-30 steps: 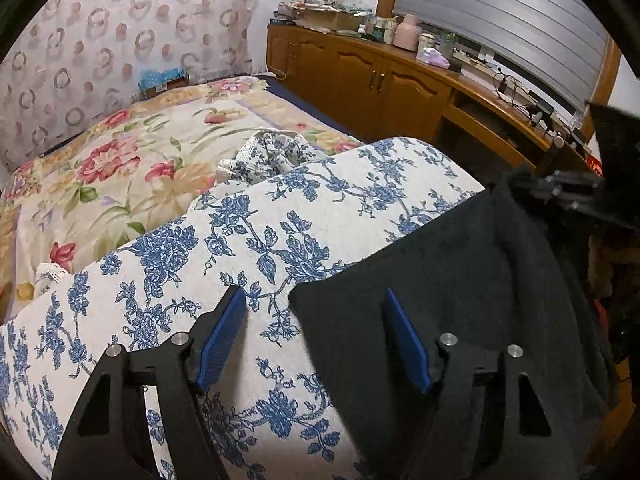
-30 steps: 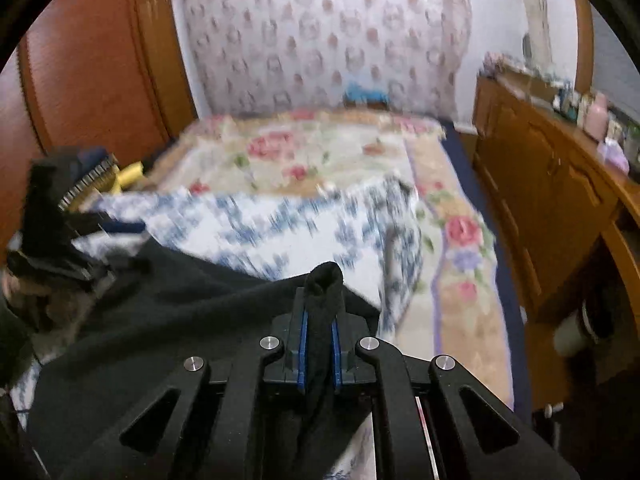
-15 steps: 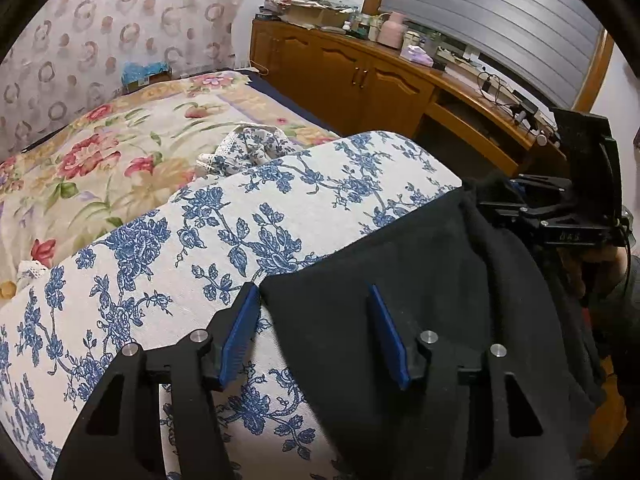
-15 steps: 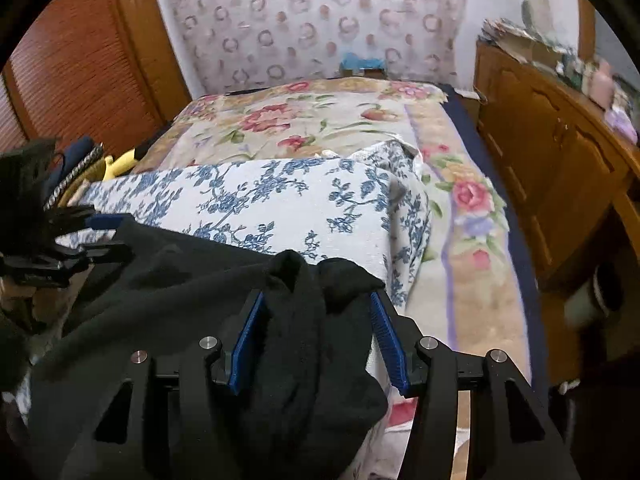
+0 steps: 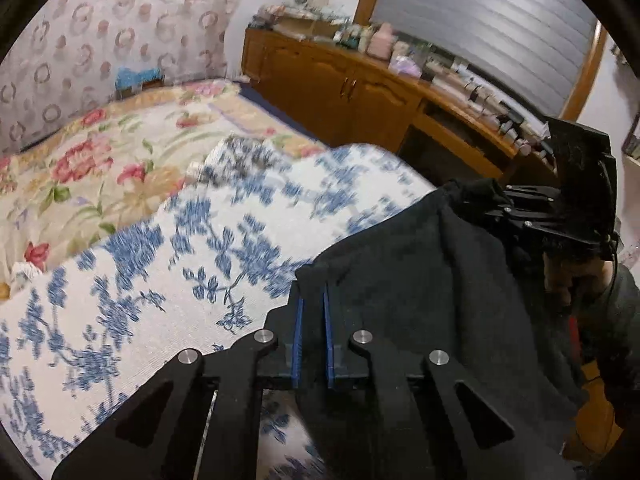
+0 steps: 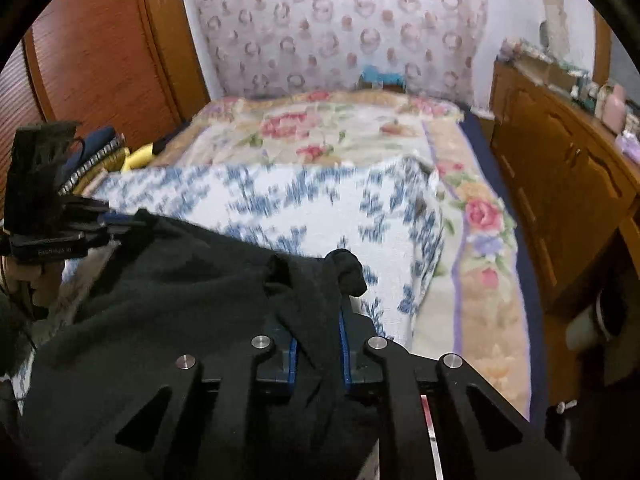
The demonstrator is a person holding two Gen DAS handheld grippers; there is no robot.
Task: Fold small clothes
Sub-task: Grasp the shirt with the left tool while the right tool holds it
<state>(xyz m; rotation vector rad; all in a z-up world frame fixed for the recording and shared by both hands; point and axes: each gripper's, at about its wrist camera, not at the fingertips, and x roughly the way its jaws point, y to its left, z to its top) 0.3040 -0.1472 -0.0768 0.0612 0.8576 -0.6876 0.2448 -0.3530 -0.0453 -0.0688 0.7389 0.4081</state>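
Observation:
A black fleece garment (image 5: 420, 264) lies on a blue-flowered white cloth (image 5: 192, 264) on the bed. My left gripper (image 5: 311, 300) is shut on the garment's near left corner. My right gripper (image 6: 318, 312) is shut on a bunched corner of the same garment (image 6: 168, 280). In the left wrist view the right gripper (image 5: 508, 204) holds the far right corner. In the right wrist view the left gripper (image 6: 116, 220) holds the garment's far left edge. The garment hangs stretched between both grippers.
A floral bedspread (image 5: 100, 160) covers the bed behind the cloth. A wooden cabinet (image 5: 360, 92) with many small items runs along the right. A wooden wardrobe (image 6: 100, 52) stands at the left. Dark and yellow items (image 6: 120, 152) lie by the bed's left edge.
My left gripper has closed on the garment's corner. My right gripper, open around the bunched corner half a second ago, has closed on it again. Both views are blurred by motion.

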